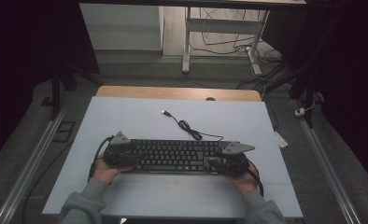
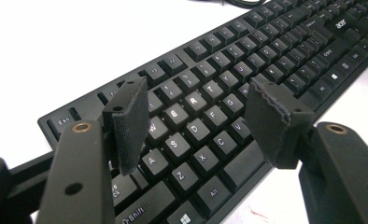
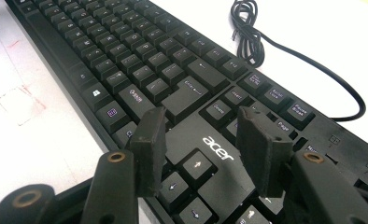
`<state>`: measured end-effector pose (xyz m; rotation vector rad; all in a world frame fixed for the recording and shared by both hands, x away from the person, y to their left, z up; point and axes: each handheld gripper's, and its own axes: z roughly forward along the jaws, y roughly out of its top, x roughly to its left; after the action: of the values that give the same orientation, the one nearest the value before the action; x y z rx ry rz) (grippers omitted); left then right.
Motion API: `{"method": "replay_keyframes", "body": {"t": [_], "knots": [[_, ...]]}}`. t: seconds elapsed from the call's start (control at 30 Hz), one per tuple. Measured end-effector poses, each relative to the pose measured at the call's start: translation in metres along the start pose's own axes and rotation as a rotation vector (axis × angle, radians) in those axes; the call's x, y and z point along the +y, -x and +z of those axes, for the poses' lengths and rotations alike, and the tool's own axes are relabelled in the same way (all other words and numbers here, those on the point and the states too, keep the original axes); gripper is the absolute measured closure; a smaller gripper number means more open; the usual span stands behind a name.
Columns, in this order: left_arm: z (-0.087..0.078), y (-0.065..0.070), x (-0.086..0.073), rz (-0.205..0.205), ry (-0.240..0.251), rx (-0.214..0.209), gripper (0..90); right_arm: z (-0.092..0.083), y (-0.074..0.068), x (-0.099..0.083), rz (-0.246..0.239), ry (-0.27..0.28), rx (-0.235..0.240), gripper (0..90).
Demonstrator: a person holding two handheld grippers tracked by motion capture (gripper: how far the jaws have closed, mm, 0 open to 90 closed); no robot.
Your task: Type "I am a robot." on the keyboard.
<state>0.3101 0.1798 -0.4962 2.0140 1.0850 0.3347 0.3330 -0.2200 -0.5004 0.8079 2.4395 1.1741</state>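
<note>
From the high view, you see the keyboard (image 1: 175,155) lying flat on the near half of the white table (image 1: 140,119), its long axis running left to right, key rows facing up. Its cable (image 1: 191,129) leaves the far edge and snakes toward the far side, ending in a USB plug (image 1: 165,112). Your left gripper (image 1: 118,154) sits at the keyboard's left end and your right gripper (image 1: 229,161) at its right end; a hand (image 1: 102,171) backs each one. This view does not resolve how the jaws stand.

In the left gripper view, the left gripper (image 2: 198,121) looks along the keyboard (image 2: 266,60) from its left end. The letter keys lie between and beyond the pads (image 2: 128,123). The jaws stand well apart, above the keys; whether the pads touch the keycaps cannot be told. Nothing is clamped.

In the right gripper view, the right gripper (image 3: 203,151) hovers over the arrow-key block and the printed logo (image 3: 218,147) at the keyboard's (image 3: 126,60) right end. The jaws stand apart, clamping nothing. This view also shows the coiled part of the cable (image 3: 250,35) lying on the table beyond the far edge, and faint red marks (image 3: 21,100) on the table surface beside the near edge.
</note>
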Motion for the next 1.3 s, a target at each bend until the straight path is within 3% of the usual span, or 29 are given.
{"method": "replay_keyframes", "body": {"t": [0.37,0.7,0.9,1.3], "knots": [[0.013,0.003,0.005,0.034,-0.027,0.017,49.3,0.000,0.000,0.000,-0.001,-0.001,-0.003,52.7],[0.024,0.003,0.008,0.063,-0.049,0.029,72.8,0.001,0.000,0.000,-0.003,-0.002,-0.004,52.7],[0.032,0.006,0.011,0.076,-0.062,0.016,87.5,0.001,0.000,0.000,-0.005,-0.005,-0.004,52.7],[0.044,0.007,0.010,0.082,-0.091,0.025,88.2,0.001,0.000,0.000,-0.002,-0.007,-0.005,52.7]]}}
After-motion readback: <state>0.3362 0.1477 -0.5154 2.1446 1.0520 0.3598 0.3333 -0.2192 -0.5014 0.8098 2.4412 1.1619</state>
